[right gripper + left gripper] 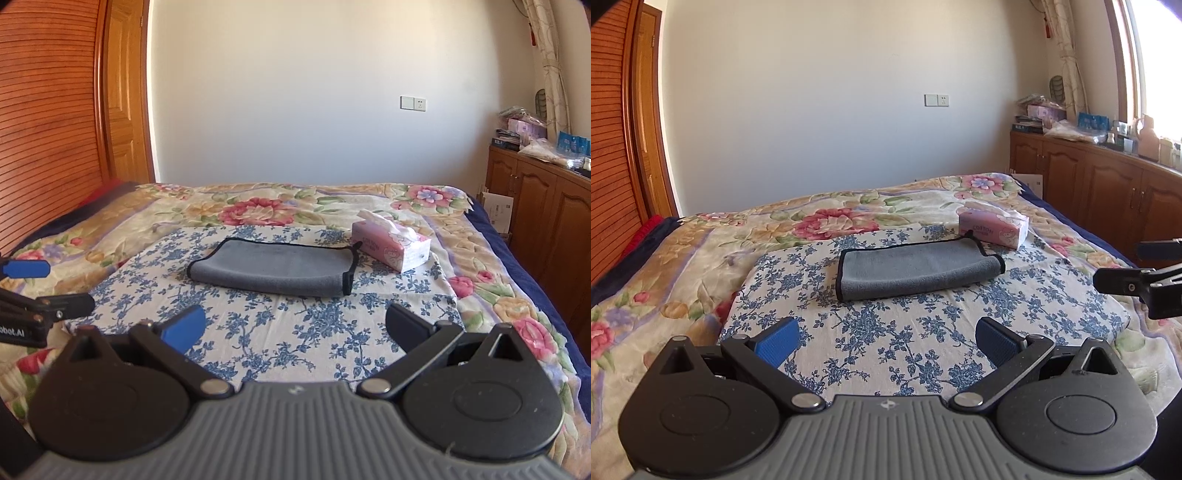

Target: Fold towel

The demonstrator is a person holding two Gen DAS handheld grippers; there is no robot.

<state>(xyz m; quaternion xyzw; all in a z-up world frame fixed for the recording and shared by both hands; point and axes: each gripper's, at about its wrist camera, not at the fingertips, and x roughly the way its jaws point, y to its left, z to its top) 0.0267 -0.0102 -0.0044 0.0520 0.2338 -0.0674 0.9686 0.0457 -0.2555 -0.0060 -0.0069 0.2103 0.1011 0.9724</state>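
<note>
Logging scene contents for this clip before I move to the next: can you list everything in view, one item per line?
towel: 1, grey with black trim, already folded over, lying on the blue-floral cloth mid-bed
blue-floral cloth: 1, white with blue flowers, spread over the bedspread
bedspread: 1, cream with pink and gold flowers, covering the bed
tissue box: 1, pink, just beyond the towel's right end
wall socket plate: 1, white, on the far wall
cabinets: 1 run, brown wood, right wall, top cluttered
wardrobe: 1, brown slatted wood, left
curtain: 1, cream patterned, by the window
left tool: 1, black with blue pads, open, empty
right tool: 1, black with blue pads, open, empty
</note>
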